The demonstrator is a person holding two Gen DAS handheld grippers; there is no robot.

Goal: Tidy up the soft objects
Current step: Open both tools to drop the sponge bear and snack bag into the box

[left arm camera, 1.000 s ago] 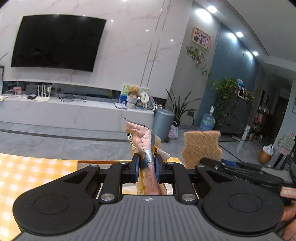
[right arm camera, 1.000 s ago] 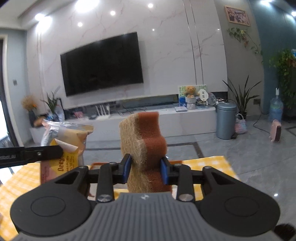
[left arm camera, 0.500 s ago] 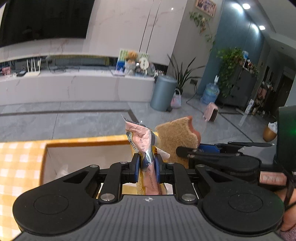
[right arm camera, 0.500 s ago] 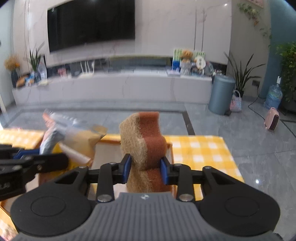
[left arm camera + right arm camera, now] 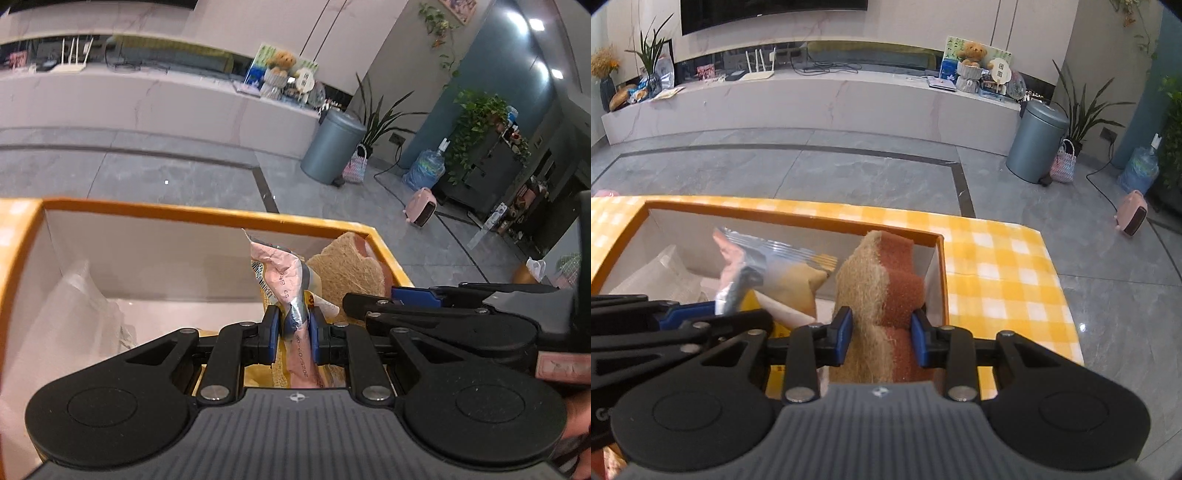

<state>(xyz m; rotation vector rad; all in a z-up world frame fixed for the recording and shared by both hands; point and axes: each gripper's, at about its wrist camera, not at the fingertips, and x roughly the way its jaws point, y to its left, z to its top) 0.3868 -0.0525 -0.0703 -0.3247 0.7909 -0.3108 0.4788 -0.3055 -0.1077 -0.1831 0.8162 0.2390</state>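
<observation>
A: Both tongs are loaded. The left gripper (image 5: 291, 328) is clenched on the crumpled pink-and-silver foil snack packet (image 5: 284, 273); the right gripper (image 5: 881, 328) grasps the tan-and-rust fibre scouring sponge (image 5: 882, 288), pads against its sides.

B: Where are they?

A: Over the open orange-rimmed white box (image 5: 798, 218) on the yellow checked tablecloth (image 5: 1004, 280), the sponge at the packet's three o'clock.

B: So, the placing step?

A: I'd judge so. Next comes lowering each inside and letting go.

B: Any difference between views?

A: The left view shows a pale clear plastic bag (image 5: 74, 310) at nine o'clock in the box; only the right view shows the cloth beyond the box.
</observation>
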